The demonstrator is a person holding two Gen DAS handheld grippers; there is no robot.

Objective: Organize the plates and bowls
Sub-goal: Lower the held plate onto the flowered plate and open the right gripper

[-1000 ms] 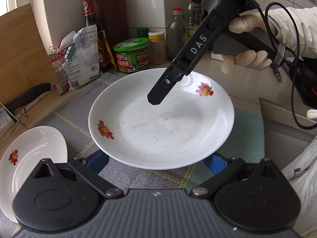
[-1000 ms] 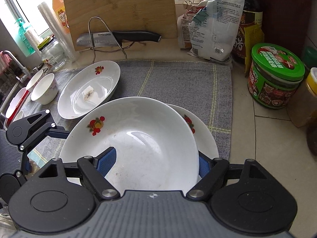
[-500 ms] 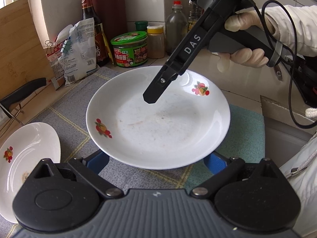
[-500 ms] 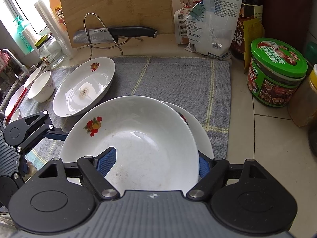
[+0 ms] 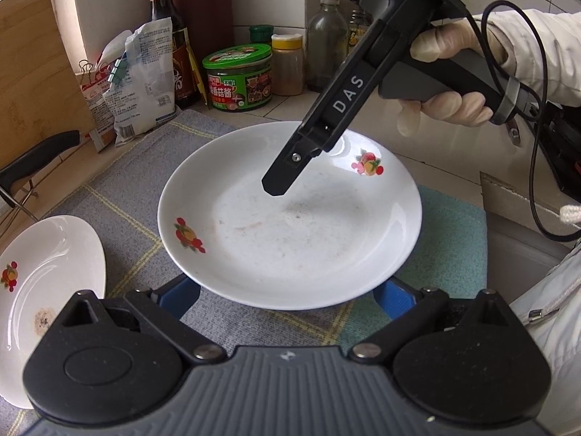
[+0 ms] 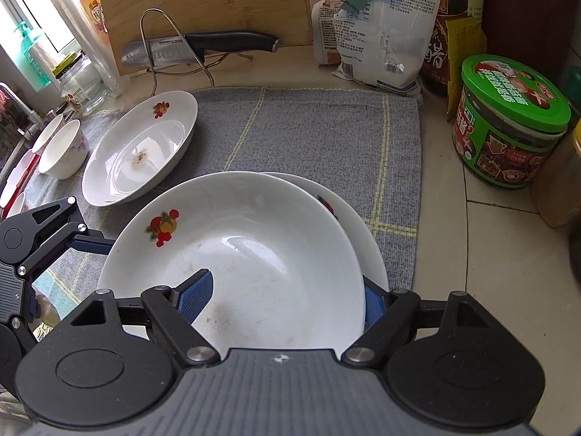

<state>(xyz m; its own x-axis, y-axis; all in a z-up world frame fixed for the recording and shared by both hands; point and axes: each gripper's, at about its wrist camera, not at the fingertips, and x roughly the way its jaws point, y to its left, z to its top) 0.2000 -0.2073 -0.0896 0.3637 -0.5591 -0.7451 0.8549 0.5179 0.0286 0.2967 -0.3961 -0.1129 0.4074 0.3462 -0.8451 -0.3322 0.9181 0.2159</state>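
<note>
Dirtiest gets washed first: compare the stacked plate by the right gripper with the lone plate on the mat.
The stacked plate sits on another plate; the lone plate directly on the mat. The lone plate has a dark centre stain; the stacked plate only faint specks. Both: white, red fruit motif.

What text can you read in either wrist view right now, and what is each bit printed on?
"DAS": white letters on the black finger of the right gripper.
"SUPOR": on the steel blade of the black-handled kitchen knife.
Green-lidded sauce jar: Chinese label, too blurred to quote.
Dark soy sauce bottle and white plastic bag: print too small to read.
</note>
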